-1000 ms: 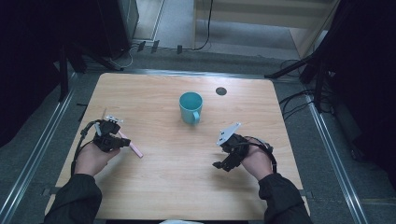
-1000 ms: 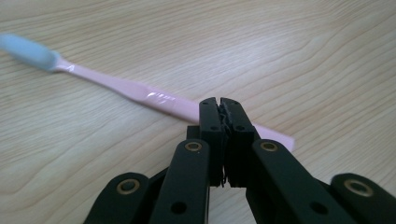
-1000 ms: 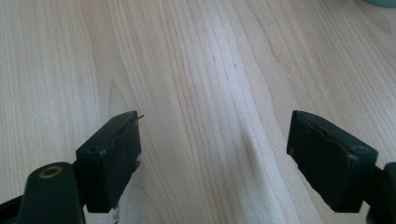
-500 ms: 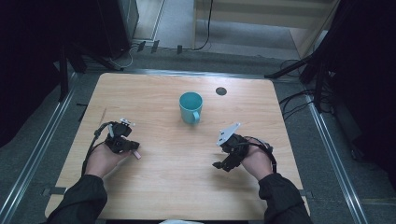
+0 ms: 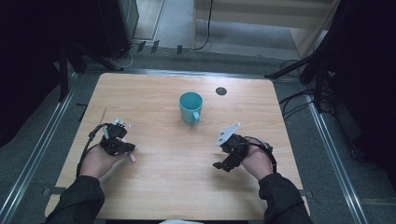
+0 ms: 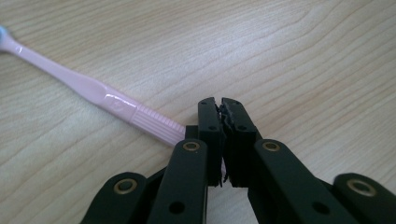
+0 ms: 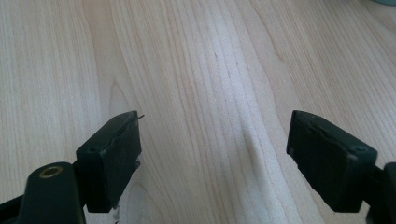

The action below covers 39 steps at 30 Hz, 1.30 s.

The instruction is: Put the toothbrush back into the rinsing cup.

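Pink ribbed-handled toothbrush [image 6: 100,95], lying flat

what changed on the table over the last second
The left tool, shut on the end of the pink toothbrush, shifted a little with its hand, inward and toward the person; the toothbrush went along, and less of it shows past the hand in the high view. The right tool stayed open and in place, and the teal mug did not move.

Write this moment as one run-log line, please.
left gripper: shut on pink toothbrush handle end | right gripper: open, nothing between jaws | teal mug: upright mid-table, untouched
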Motion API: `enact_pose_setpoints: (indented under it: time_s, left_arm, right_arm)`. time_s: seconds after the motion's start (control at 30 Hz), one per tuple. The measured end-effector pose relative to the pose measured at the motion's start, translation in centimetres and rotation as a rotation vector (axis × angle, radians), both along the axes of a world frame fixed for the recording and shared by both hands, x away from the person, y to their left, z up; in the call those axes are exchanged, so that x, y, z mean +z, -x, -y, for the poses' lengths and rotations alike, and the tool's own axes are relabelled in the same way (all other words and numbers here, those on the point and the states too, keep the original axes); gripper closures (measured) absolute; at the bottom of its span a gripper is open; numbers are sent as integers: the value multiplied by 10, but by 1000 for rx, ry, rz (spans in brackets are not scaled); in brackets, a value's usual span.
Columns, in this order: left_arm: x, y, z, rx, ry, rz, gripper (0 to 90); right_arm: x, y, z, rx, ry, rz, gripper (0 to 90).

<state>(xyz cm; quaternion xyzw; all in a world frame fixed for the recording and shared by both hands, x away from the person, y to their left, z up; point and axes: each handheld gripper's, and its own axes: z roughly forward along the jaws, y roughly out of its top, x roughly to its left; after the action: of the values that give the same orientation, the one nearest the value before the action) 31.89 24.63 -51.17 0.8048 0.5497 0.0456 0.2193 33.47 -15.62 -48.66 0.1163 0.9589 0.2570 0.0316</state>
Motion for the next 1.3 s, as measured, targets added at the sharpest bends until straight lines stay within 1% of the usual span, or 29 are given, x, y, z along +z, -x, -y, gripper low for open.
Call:
enact_pose_setpoints:
  time_s: [0.03,0.13,0.2,0.27,0.33,0.47,0.53,0.57,0.77,0.8,0.83,0.9,0.93,0.97,1.0,1.03,1.1,1.23,1.27,1.3]
  left_arm:
    - [-1,1,-3,6,-4,-7,869]
    - [-1,2,-5,9,-3,-18,868]
    - [-1,3,-8,18,-7,-22,867]
    - [0,3,-9,13,-12,-22,866]
    - [-1,4,-10,27,-6,-28,864]
    - [-1,5,-15,24,-17,-40,861]
    - [0,5,-18,26,-14,-46,857]
    - [0,5,-19,37,-10,-41,856]
    - [1,6,-29,69,-2,-44,857]
    - [2,6,-31,68,-6,-47,858]
    - [2,6,-34,81,-7,-51,857]
    - [2,7,-35,87,-7,-51,858]
    - [2,7,-37,88,-16,-53,857]
    - [1,7,-38,98,-15,-55,857]
    - [2,7,-39,94,-20,-64,857]
    - [2,7,-40,100,-21,-58,857]
    - [3,7,-41,103,-18,-62,855]
    - [9,8,-42,112,-14,-44,810]
    - [13,8,-43,134,-10,-36,772]
    - [15,7,-43,149,-9,-32,755]
  right_arm:
    - [0,0,0,1,1,1,177]
    - [0,0,0,2,0,-1,177]
    - [0,0,0,2,4,-8,177]
    - [0,0,0,2,6,-8,177]
    - [0,1,0,2,7,-9,177]
    - [-1,0,-1,6,11,-9,177]
    - [-1,0,-1,6,13,-8,177]
    - [-1,0,-1,7,13,-8,177]
    - [-2,0,-1,13,17,-11,177]
    - [-2,0,-1,12,18,-11,177]
    - [-2,1,-2,13,20,-15,176]
    - [-2,1,-2,13,22,-15,177]
    - [-3,1,-2,14,22,-15,177]
    - [-3,1,-2,16,23,-19,177]
    - [-3,1,-2,16,24,-19,177]
    - [-3,1,-2,16,24,-20,177]
    - [-3,1,-2,17,23,-20,177]
    - [-3,1,-2,18,28,-22,176]
    - [-3,1,-3,19,28,-23,177]
    - [-3,1,-3,21,31,-23,176]
